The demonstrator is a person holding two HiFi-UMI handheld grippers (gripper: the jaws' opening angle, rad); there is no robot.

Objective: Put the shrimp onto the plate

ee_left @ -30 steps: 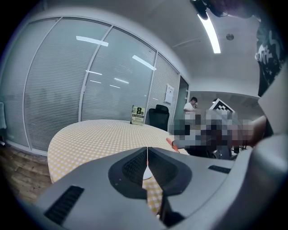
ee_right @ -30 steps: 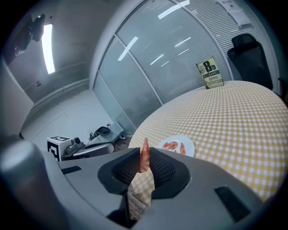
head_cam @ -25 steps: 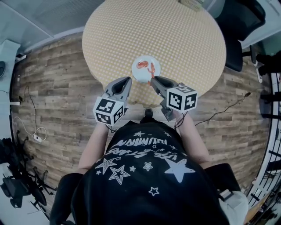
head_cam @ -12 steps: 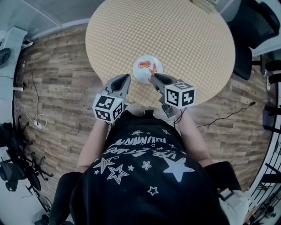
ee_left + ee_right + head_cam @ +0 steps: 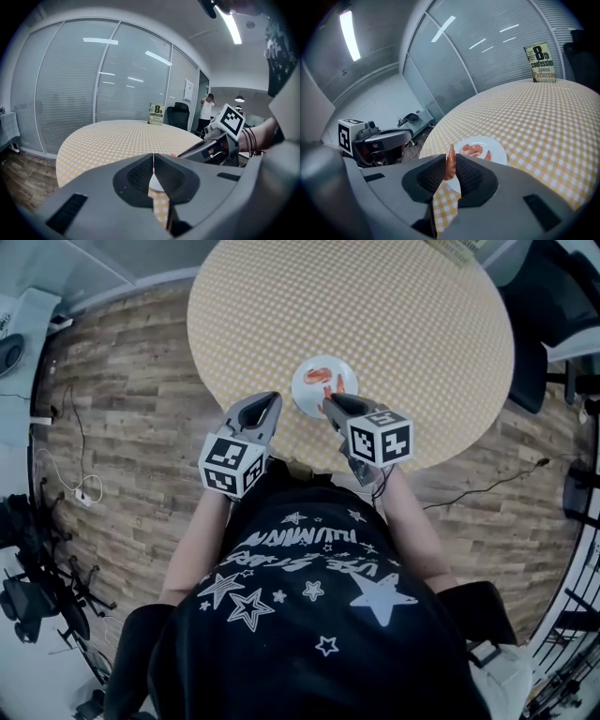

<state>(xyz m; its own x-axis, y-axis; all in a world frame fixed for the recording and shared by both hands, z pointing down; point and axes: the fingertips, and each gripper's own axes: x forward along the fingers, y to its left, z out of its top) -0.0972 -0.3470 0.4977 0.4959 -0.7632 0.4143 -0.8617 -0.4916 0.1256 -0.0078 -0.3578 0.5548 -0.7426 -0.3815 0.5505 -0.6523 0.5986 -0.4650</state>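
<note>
The right claw [image 5: 451,174] grips a shrimp [image 5: 450,163] near the plate [image 5: 499,149]; the left claw [image 5: 153,176] is closed, empty. Release only above the plate.

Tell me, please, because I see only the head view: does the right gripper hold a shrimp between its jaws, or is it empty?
Observer: It holds one. In the right gripper view the jaws of the right gripper are shut on a shrimp, which stands upright between them with its tip above the jaws.
Operator: Thank you. And the left gripper, does it carry anything?
Observer: No. In the left gripper view the jaws of the left gripper are pressed together, and nothing is between them.
</note>
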